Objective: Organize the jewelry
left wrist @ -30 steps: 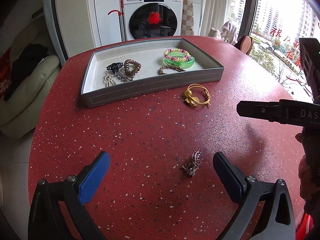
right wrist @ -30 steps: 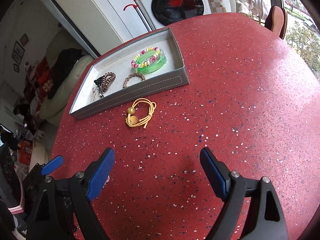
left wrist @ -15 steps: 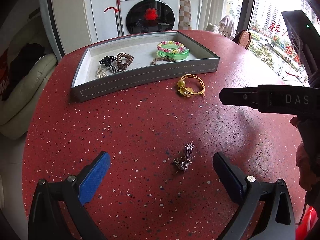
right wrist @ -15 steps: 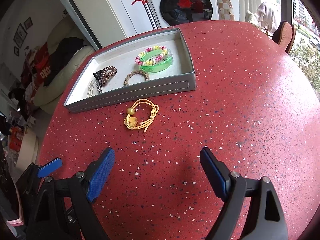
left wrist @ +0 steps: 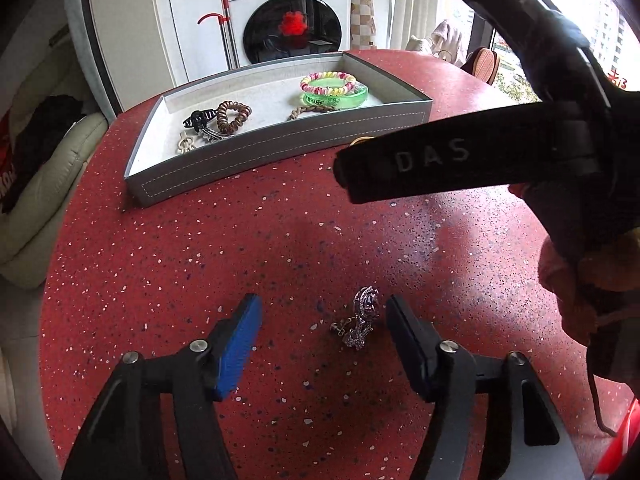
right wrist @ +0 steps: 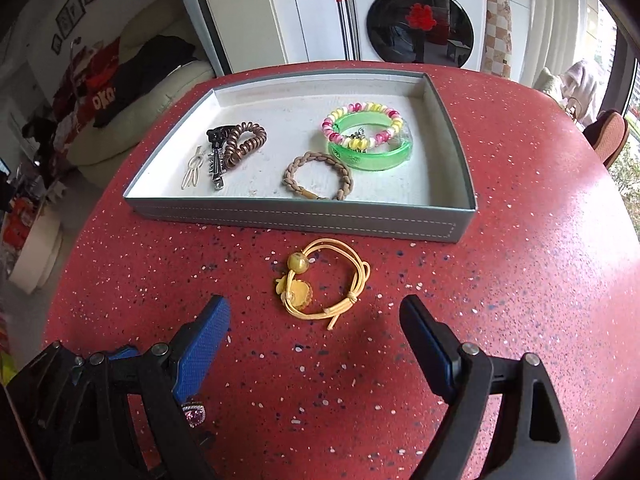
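The left gripper (left wrist: 322, 322) is spread wide around a silver brooch (left wrist: 360, 322) on the red table (left wrist: 200, 248), touching nothing. The right gripper (right wrist: 316, 322) gapes too, just short of a yellow cord bracelet (right wrist: 320, 280) — in the left view its black body hides nearly all of that bracelet. Beyond, the grey tray (right wrist: 360, 222) holds a green bangle (right wrist: 370, 152), partly under a beaded bracelet (right wrist: 360, 126).

A glossy, speckled red stone-like desk (right wrist: 520, 280) carries a matt grey stitched tray (right wrist: 304, 218). A sparkling metal brooch (left wrist: 362, 322) lies near a translucent green plastic bangle (right wrist: 372, 156).
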Demonstrator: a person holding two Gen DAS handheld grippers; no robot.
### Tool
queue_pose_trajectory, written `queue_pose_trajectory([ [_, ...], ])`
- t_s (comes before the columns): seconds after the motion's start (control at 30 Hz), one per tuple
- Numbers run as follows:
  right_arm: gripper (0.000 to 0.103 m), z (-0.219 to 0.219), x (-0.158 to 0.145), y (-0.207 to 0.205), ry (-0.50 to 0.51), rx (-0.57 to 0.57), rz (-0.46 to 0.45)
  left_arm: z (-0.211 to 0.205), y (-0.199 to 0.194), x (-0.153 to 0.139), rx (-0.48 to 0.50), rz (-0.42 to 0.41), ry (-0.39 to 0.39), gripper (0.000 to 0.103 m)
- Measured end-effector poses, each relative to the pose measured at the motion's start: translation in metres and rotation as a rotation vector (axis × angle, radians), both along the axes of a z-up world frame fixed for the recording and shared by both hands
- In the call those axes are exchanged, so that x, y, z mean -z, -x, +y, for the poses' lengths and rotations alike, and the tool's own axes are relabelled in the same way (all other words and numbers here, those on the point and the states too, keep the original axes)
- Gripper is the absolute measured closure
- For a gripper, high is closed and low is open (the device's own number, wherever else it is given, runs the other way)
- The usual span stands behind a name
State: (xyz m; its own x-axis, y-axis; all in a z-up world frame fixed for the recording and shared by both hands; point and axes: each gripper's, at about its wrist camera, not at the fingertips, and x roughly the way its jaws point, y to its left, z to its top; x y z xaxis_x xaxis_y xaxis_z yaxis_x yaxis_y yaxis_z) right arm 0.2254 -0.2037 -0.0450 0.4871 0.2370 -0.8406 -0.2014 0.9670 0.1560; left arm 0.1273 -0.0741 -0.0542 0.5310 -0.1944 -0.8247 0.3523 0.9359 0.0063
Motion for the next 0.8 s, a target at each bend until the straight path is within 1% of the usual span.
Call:
queue_pose_trajectory([
  [0.1,0.016,0.007,0.009,-0.009,0.029,-0.005,0.011,-0.002,0.002,0.001,-0.001,-0.006,0.001,0.022],
  [0.17,0.017,0.01,0.013,-0.01,0.055,-0.004,0.0,-0.004,0.003,0.0,0.01,-0.008,0.009,0.03],
  [0.2,0.02,0.012,0.014,-0.009,0.071,-0.008,-0.007,-0.004,0.004,0.0,0.014,-0.008,0.011,0.031],
  [0.23,0.024,0.015,0.014,-0.008,0.096,-0.011,-0.015,-0.005,0.004,0.0,0.019,-0.008,0.014,0.035],
  [0.27,0.028,0.017,0.015,-0.007,0.124,-0.014,-0.022,-0.006,0.005,-0.001,0.025,-0.004,0.024,0.043],
  [0.3,0.034,0.019,0.015,-0.005,0.145,-0.018,-0.032,-0.007,0.006,-0.001,0.024,-0.009,0.02,0.048],
  [0.33,0.045,0.02,0.014,-0.004,0.138,-0.025,-0.036,-0.007,0.006,-0.002,0.03,-0.009,0.022,0.058],
  [0.37,0.053,0.02,0.013,-0.003,0.139,-0.022,-0.04,-0.007,0.006,-0.002,0.03,-0.008,0.024,0.069],
  [0.4,0.068,0.019,0.012,-0.003,0.138,-0.019,-0.041,-0.006,0.006,-0.003,0.029,-0.007,0.025,0.073],
  [0.43,0.08,0.018,0.011,-0.003,0.13,-0.014,-0.038,-0.005,0.006,-0.003,0.03,-0.001,0.034,0.075],
  [0.47,0.086,0.016,0.01,-0.003,0.128,-0.003,-0.035,-0.003,0.005,-0.003,0.031,0.009,0.049,0.075],
  [0.5,0.087,0.013,0.01,-0.004,0.119,0.009,-0.033,-0.001,0.005,-0.004,0.031,0.016,0.063,0.075],
  [0.67,0.087,-0.009,0.007,-0.002,-0.018,0.069,-0.004,0.009,0.004,-0.011,0.026,0.023,0.113,0.076],
  [0.8,0.087,-0.023,0.0,0.005,-0.086,0.097,-0.001,0.018,0.0,-0.017,0.021,0.02,0.142,0.076],
])
